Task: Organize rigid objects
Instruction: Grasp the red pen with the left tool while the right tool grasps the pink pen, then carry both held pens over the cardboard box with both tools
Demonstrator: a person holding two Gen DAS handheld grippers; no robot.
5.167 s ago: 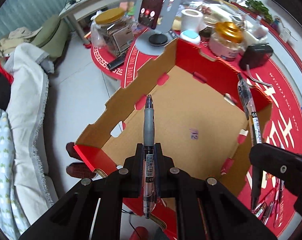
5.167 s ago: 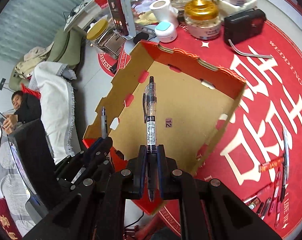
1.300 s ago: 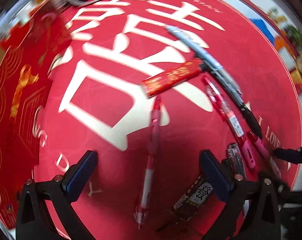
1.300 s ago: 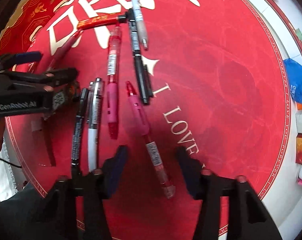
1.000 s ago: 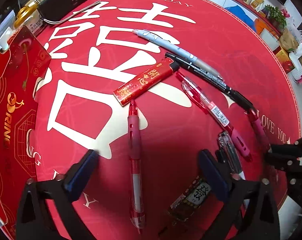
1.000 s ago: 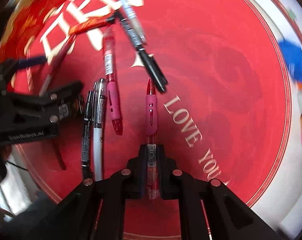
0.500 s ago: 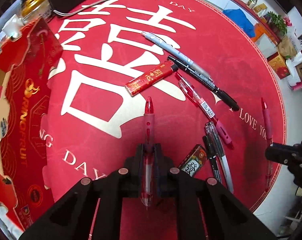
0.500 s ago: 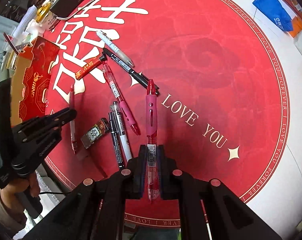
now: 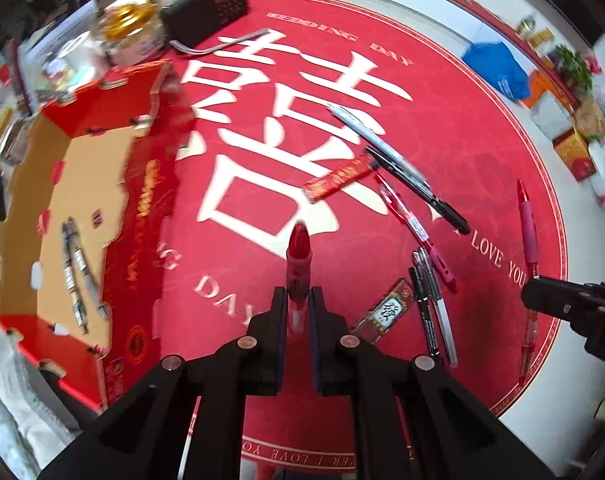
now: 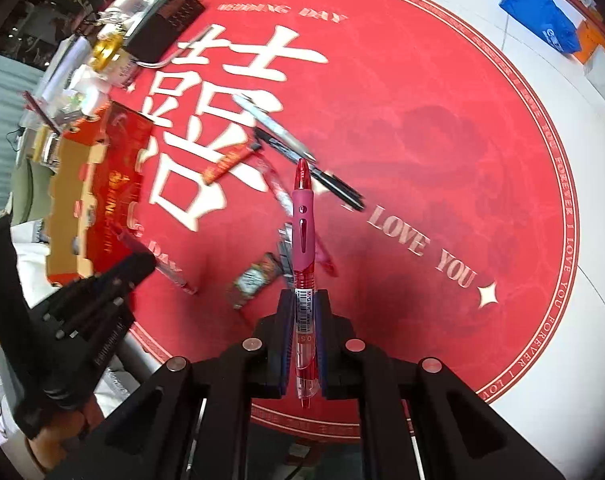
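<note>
The round red mat (image 9: pixel 382 80) is covering your table, with the cardboard box (image 9: pixel 54 200) sitting at its left edge and two pens (image 9: pixel 76 268) lying inside. Loose pens (image 9: pixel 414 178) and a red lighter (image 9: pixel 338 178) are lying mid-mat. Your left hand-held gripper (image 9: pixel 298 312) is clamping a red pen (image 9: pixel 298 252); your right hand-held gripper (image 10: pixel 304 328) is clamping a pink-grip pen (image 10: pixel 302 224), both above the mat.

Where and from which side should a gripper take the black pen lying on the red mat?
Take the black pen from above at mid-barrel, jaws across its width. It lies flat and slim, a grey pen alongside its upper half, so the lower half toward the cap is freer.
</note>
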